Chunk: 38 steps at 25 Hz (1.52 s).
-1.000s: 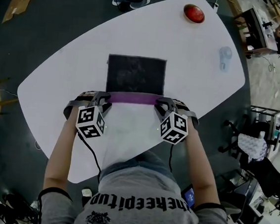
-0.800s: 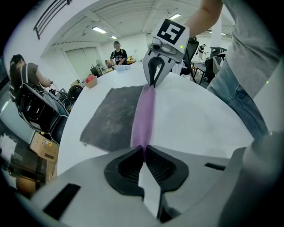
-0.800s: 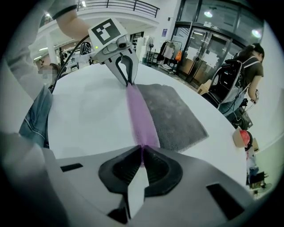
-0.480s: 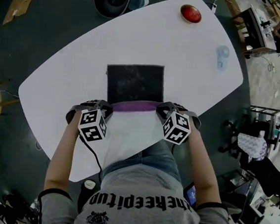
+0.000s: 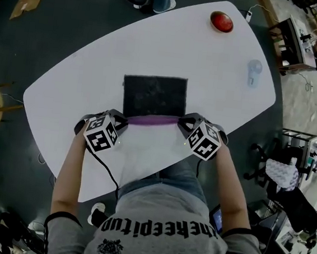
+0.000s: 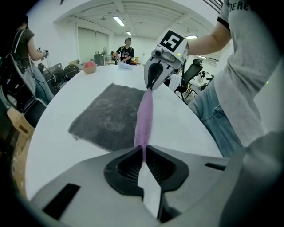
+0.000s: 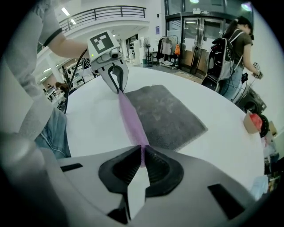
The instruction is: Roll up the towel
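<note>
**White table, towel now held at both near corners**

White table [image 5: 221, 68] fills the middle of a busy workshop, and the grey towel [image 5: 154, 95] lies flat on it, square to the person. Only its near edge [image 5: 152, 120] is raised, showing as a purple strip.

What has changed is on the left. A second ago the left gripper [image 5: 122, 124] stood wide at its corner. Its jaws have just been closing, and they now pinch the purple edge between the pads. The right gripper [image 5: 182, 122] is clamped on the other near corner in the same way. The strip runs taut from one to the other, a little narrower and more bowed than before.

The grip for the roll looks set, though no turn of it has formed. Most of the towel is still spread out beyond the strip. The next move probably calls for both hands to carry the edge over and away together, so that the roll starts straight.
</note>
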### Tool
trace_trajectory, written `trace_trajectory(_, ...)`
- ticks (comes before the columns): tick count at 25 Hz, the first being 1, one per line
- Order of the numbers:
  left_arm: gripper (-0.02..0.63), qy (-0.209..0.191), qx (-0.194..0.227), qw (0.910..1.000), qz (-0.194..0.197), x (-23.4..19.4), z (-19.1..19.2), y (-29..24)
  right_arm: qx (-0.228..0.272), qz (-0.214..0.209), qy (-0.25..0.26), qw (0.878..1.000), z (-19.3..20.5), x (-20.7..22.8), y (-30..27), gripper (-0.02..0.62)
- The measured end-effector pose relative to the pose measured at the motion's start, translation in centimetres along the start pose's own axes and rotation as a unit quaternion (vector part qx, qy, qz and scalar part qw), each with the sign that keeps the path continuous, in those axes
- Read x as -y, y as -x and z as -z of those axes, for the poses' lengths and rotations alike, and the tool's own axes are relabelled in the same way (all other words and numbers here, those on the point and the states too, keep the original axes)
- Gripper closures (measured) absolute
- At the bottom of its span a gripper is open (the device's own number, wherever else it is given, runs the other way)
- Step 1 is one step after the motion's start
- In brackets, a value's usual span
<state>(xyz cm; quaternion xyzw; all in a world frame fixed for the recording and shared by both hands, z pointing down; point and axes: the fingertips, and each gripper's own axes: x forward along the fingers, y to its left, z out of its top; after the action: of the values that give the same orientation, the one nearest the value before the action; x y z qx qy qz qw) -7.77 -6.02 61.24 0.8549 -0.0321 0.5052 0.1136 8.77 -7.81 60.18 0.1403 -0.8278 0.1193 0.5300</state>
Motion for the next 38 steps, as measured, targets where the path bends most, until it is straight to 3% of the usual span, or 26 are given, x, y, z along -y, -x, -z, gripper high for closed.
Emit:
trace_trajectory(7, 0.574, 0.007, 0.005, 0.9992, -0.038, -3.1, -0.5, 0.7, 0.008, 0.039, 0.000, 0.999, -1.4, 2.6, -0.1, 0.572)
trace_trajectory(16, 0.558, -0.034, -0.025, 0.9959, -0.080, -5.6, -0.9, 0.1, -0.010, 0.086, 0.021, 0.996, -1.3, 4.6, -1.3, 0.572)
trace_trajectory(22, 0.488, -0.042, -0.004, 0.9935, -0.106, -6.2, -1.3, 1.5, 0.007, 0.101, 0.016, 0.995, -1.4, 5.1, -0.1, 0.546)
trace_trajectory(26, 0.485, -0.062, 0.034, 0.9881, -0.137, -5.7, -2.5, 3.1, 0.027, 0.108, 0.028, 0.993, -1.5, 4.8, 1.6, 0.538)
trace_trajectory(29, 0.485, -0.088, 0.047, 0.9869, -0.127, -4.0, -3.1, 3.1, 0.034, 0.079, 0.062, 0.994, -1.8, 2.7, 1.4, 0.538)
trace_trajectory(32, 0.483, -0.096, 0.028, 0.9905, -0.094, -2.2, -2.1, 1.5, 0.013, 0.055, 0.090, 0.994, -1.1, 1.0, -0.2, 0.528)
trace_trajectory(38, 0.466, -0.091, -0.014, 0.9919, -0.087, -2.1, -0.2, -0.2, -0.018, 0.062, 0.110, 0.992, -0.2, 1.7, -1.8, 0.512)
